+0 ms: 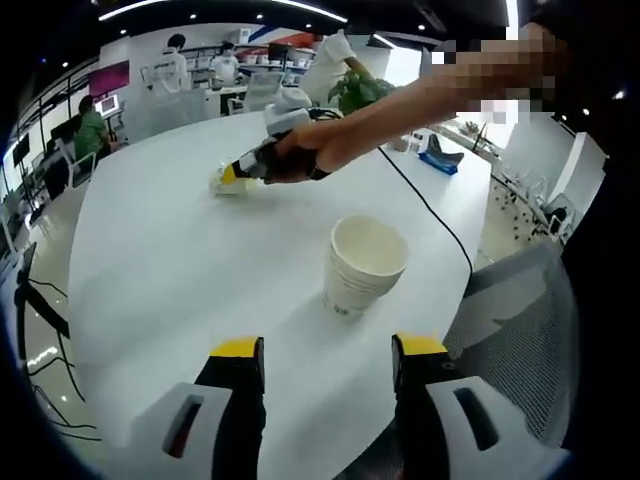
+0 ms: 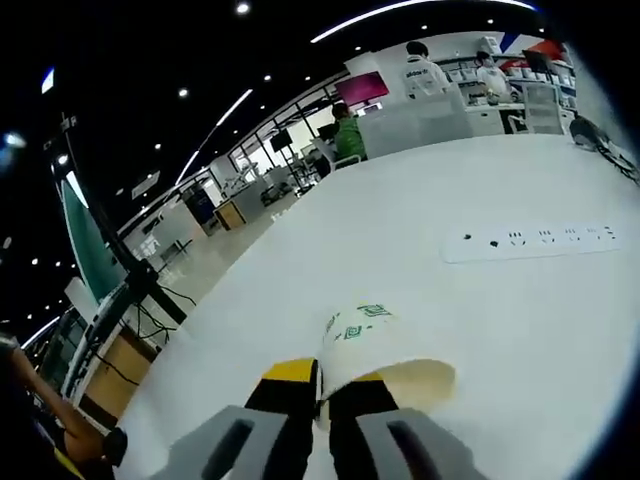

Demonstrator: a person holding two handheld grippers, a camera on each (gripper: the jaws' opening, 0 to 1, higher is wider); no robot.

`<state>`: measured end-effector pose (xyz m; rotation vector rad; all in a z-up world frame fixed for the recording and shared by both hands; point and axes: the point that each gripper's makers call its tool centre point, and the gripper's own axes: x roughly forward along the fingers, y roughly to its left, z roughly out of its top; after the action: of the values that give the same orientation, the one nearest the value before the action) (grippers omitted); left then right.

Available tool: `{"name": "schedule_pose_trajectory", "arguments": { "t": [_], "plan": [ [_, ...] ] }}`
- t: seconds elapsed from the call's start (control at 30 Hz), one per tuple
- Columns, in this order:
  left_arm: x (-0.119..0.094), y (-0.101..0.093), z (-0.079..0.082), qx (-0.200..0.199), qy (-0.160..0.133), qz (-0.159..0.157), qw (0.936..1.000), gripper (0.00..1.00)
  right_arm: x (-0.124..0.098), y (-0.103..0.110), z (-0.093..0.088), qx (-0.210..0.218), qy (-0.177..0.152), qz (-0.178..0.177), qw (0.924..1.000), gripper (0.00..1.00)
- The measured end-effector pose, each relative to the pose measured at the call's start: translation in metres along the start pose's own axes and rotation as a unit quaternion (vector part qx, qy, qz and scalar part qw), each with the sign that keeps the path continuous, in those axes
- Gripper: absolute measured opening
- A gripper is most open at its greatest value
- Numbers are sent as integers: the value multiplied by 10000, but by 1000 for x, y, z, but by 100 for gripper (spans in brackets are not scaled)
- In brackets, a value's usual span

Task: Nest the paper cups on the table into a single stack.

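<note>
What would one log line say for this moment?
right gripper: shut on lying cup | left gripper: open, near upright cup | stack: none

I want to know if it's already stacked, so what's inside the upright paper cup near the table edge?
The upright paper cup shows a bare cream inner wall near its rim and no second rim. Its bottom is hidden by the near wall. It stands on the white table.

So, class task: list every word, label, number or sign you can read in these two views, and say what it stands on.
No text is readable.
Green print on the paper cup pinched by the right hand-held gripper: too blurred.
Grey marks on the upright cup: too small.
Power strip: sockets, no legible label.
</note>
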<state>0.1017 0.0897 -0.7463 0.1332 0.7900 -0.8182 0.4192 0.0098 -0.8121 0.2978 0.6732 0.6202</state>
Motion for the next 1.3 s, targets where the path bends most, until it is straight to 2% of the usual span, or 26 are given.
{"name": "schedule_pose_trajectory", "arguments": {
  "t": [0.23, 0.33, 0.47, 0.63, 0.83, 1.07, 1.1, 1.3],
  "plan": [
    [2, 0, -2, 10, 21, -32, 10000, 49, 0, 2, 4, -73, -35, 145, 9999, 0],
    [3, -1, -1, 16, 9, -48, 10000, 49, -8, 7, 4, -104, -70, 188, 9997, 0],
    [3, -2, 1, 111, 32, -75, 9999, 49, -24, 16, -2, -324, 33, 271, 9991, 0],
    [0, 0, 6, 143, -11, -42, 9999, 49, -38, 14, -6, -594, 136, 267, 9978, 0],
    [0, -4, 13, 234, -47, -46, 9997, 49, -52, 11, 0, -1059, 224, 230, 9939, 0],
    [4, -2, 21, 421, -83, -53, 9991, 49, -79, 15, -2, -1801, 533, 245, 9819, 0],
    [4, -2, 22, 431, -89, -53, 9990, 49, -81, 12, -1, -2007, 610, 249, 9774, 0],
    [6, -2, 29, 574, -122, -33, 9983, 50, -101, 11, -4, -2600, 869, 311, 9612, 0]
  ]
}}
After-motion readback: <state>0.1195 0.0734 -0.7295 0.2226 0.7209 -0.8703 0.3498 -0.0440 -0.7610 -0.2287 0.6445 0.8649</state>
